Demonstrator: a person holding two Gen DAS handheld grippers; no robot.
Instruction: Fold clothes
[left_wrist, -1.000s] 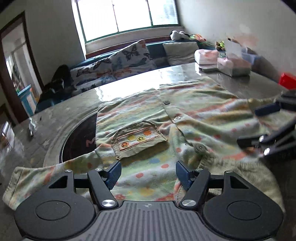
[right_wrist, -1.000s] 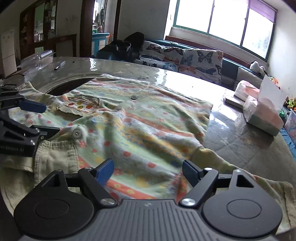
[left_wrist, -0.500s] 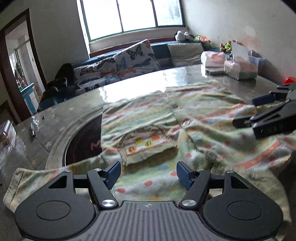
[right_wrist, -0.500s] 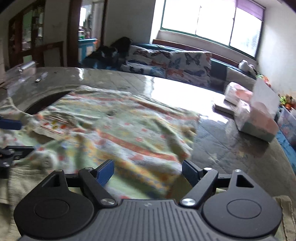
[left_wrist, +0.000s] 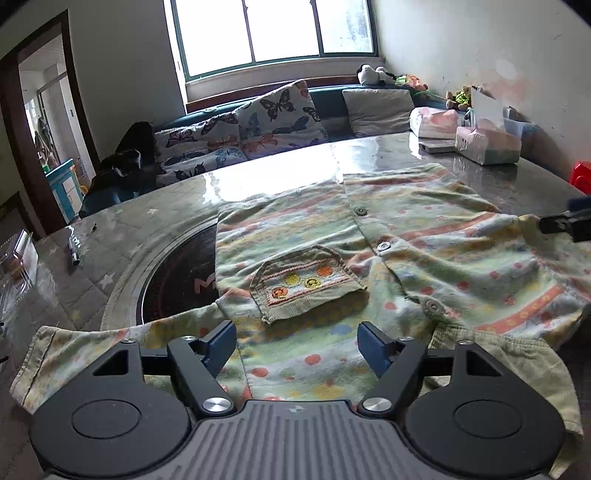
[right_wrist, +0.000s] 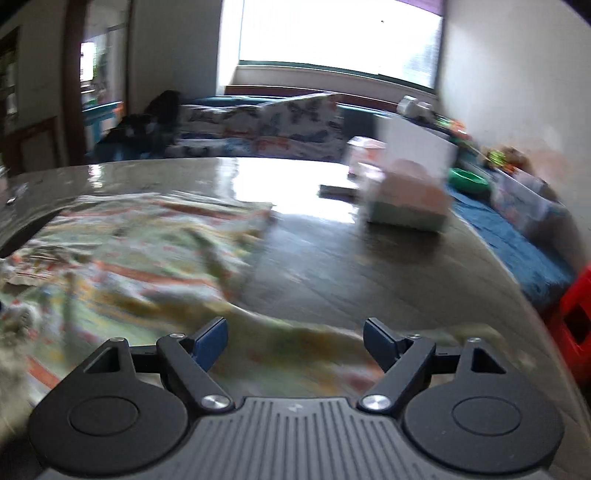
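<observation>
A small striped and dotted cardigan (left_wrist: 406, 254) with a knitted chest pocket (left_wrist: 306, 282) lies spread front-up on the round table (left_wrist: 288, 166). My left gripper (left_wrist: 297, 343) hovers over its near hem with its jaws opening, and no cloth is pinched between them. The other gripper's black finger pokes in at the right edge (left_wrist: 565, 221). In the blurred right wrist view, my right gripper (right_wrist: 295, 341) stands open above the cardigan's right sleeve (right_wrist: 325, 354), gripping nothing. The cardigan's body (right_wrist: 122, 258) stretches away to the left.
A dark round hotplate inset (left_wrist: 177, 284) lies under the cardigan's left side. Tissue boxes (left_wrist: 487, 144) stand at the table's far right. A red stool (right_wrist: 576, 321) is beside the table. A marker pen (left_wrist: 74, 251) lies at the left. A cushioned bench (left_wrist: 266, 122) runs under the window.
My right gripper has swung to the right, off the cardigan's body and over its right sleeve. The left gripper's jaws have spread a little; it has stayed over the near hem.
</observation>
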